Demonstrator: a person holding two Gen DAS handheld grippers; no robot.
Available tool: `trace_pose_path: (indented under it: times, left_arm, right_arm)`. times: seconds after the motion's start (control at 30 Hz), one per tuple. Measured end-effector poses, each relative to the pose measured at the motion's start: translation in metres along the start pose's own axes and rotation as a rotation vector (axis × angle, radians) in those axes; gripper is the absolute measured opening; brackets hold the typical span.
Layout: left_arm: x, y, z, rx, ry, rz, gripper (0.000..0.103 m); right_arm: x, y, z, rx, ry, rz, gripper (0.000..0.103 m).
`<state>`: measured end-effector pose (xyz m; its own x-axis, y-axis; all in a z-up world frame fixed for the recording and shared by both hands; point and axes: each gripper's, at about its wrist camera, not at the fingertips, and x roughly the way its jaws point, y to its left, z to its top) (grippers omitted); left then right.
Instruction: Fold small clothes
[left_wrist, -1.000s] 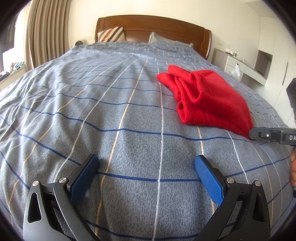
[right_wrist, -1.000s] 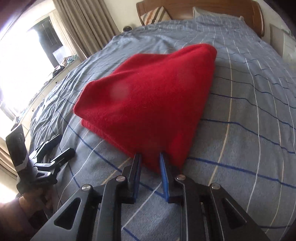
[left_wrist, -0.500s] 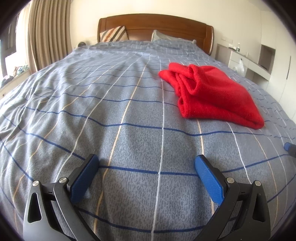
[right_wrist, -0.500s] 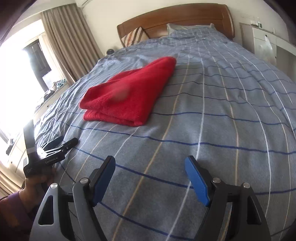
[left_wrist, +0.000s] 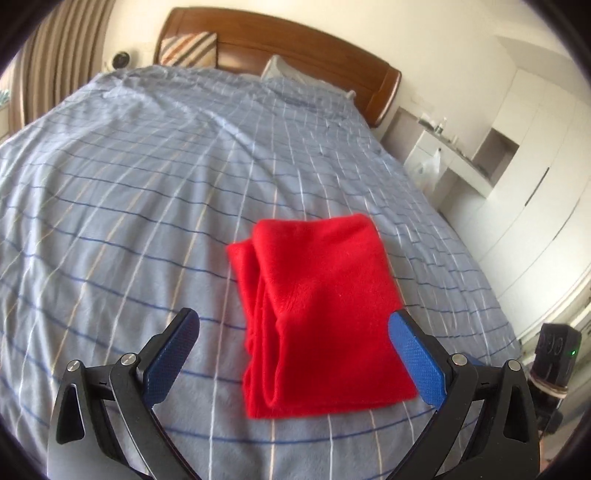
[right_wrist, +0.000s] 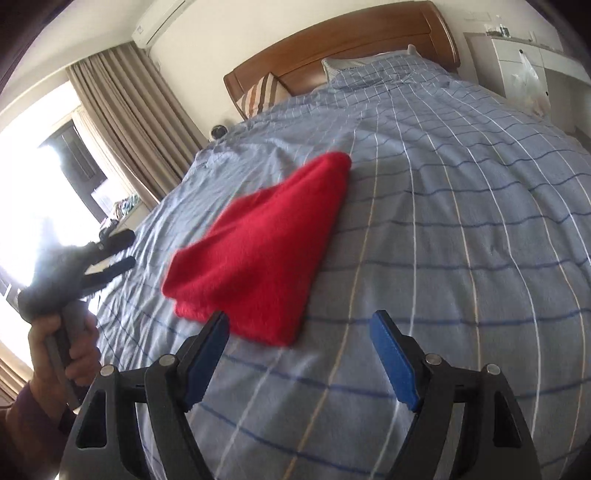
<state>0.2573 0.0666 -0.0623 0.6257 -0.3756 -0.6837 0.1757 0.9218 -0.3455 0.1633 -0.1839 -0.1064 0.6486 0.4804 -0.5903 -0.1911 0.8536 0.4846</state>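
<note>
Looks like you're basically done: the red garment sits folded on the bed, both your left tool and right tool spread wide, holding nothing.

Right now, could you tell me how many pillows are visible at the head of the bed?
2: a striped pillow leaning against the headboard on its left, and a checked pillow lying to its right. Others may be hidden under the cover.

I see a checked blue bedspread; at its far end, a wooden headboard and striped pillow.
</note>
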Motion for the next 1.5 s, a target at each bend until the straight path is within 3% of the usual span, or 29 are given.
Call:
trace_pose_path:
  times: [0.13, 0.23, 0.33, 0.4, 0.47, 0.5, 0.53, 0.57, 0.6, 0.7, 0.83, 0.93, 0.97, 1.0, 1.07, 1.1, 1.13, 1.2, 1.3, 1.4, 1.5]
  left_arm:
    - [0.053, 0.017, 0.006, -0.039, 0.105, 0.124, 0.102]
    - [0.067, 0.034, 0.000, -0.059, 0.143, 0.158, 0.102]
    - [0.076, 0.043, -0.004, -0.081, 0.182, 0.119, 0.102]
    - [0.079, 0.042, -0.005, -0.088, 0.186, 0.075, 0.102]
    - [0.082, 0.036, -0.004, -0.084, 0.193, 0.006, 0.102]
    - [0.085, 0.032, -0.004, -0.072, 0.198, -0.023, 0.097]
    - [0.089, 0.026, -0.007, -0.043, 0.207, -0.028, 0.086]
    - [0.093, 0.019, -0.009, -0.004, 0.218, -0.025, 0.046]
    - [0.094, 0.013, -0.012, 0.019, 0.224, -0.040, 0.034]
    - [0.082, 0.006, -0.010, 0.029, 0.171, -0.010, 0.023]
    - [0.040, -0.007, 0.006, 0.066, 0.059, -0.012, 0.022]
    - [0.018, -0.017, 0.022, 0.085, 0.002, -0.024, 0.024]
    - [0.018, -0.017, 0.024, 0.079, 0.004, -0.015, 0.036]
    - [0.026, -0.015, 0.023, 0.066, 0.031, 0.010, 0.058]
    - [0.047, -0.006, 0.012, 0.055, 0.096, 0.095, 0.078]
    - [0.052, 0.000, 0.001, 0.060, 0.116, 0.160, 0.078]
    - [0.051, 0.004, -0.011, 0.069, 0.124, 0.206, 0.078]
    - [0.034, 0.010, -0.033, 0.068, 0.087, 0.200, 0.083]
    - [0.000, -0.002, -0.053, 0.116, -0.008, 0.308, 0.098]
    - [-0.033, -0.024, -0.065, 0.188, -0.093, 0.372, 0.102]
    - [-0.060, -0.042, -0.072, 0.201, -0.127, 0.379, 0.103]
  right_arm:
    - [0.049, -0.016, 0.041, 0.118, 0.058, 0.060, 0.078]
    - [0.086, -0.029, 0.056, 0.190, 0.122, 0.109, 0.078]
    - [0.122, -0.034, 0.055, 0.231, 0.192, 0.133, 0.078]
    - [0.135, -0.028, 0.052, 0.218, 0.189, 0.130, 0.077]
    - [0.145, -0.014, 0.051, 0.167, 0.199, 0.128, 0.060]
    - [0.148, -0.006, 0.051, 0.115, 0.206, 0.078, 0.049]
    - [0.148, 0.006, 0.051, 0.033, 0.200, 0.013, 0.043]
    - [0.148, 0.021, 0.050, -0.067, 0.189, -0.054, 0.040]
    - [0.146, 0.037, 0.048, -0.171, 0.177, -0.116, 0.036]
    - [0.136, 0.073, 0.042, -0.383, 0.111, -0.229, 0.031]
    - [0.095, 0.099, 0.055, -0.447, -0.023, -0.200, 0.029]
    - [0.072, 0.109, 0.074, -0.446, -0.090, -0.165, 0.029]
    - [0.071, 0.106, 0.081, -0.422, -0.083, -0.149, 0.030]
    - [0.074, 0.098, 0.085, -0.388, -0.049, -0.139, 0.036]
    - [0.083, 0.072, 0.084, -0.312, 0.045, -0.155, 0.053]
    - [0.088, 0.060, 0.079, -0.288, 0.075, -0.195, 0.066]
    - [0.082, 0.045, 0.069, -0.279, 0.095, -0.229, 0.072]
    - [0.063, 0.029, 0.045, -0.292, 0.109, -0.275, 0.074]
    - [0.028, 0.021, 0.012, -0.318, 0.099, -0.328, 0.089]
    - [-0.009, 0.030, -0.012, -0.337, 0.066, -0.339, 0.095]
    - [-0.039, 0.047, -0.025, -0.351, 0.026, -0.355, 0.100]
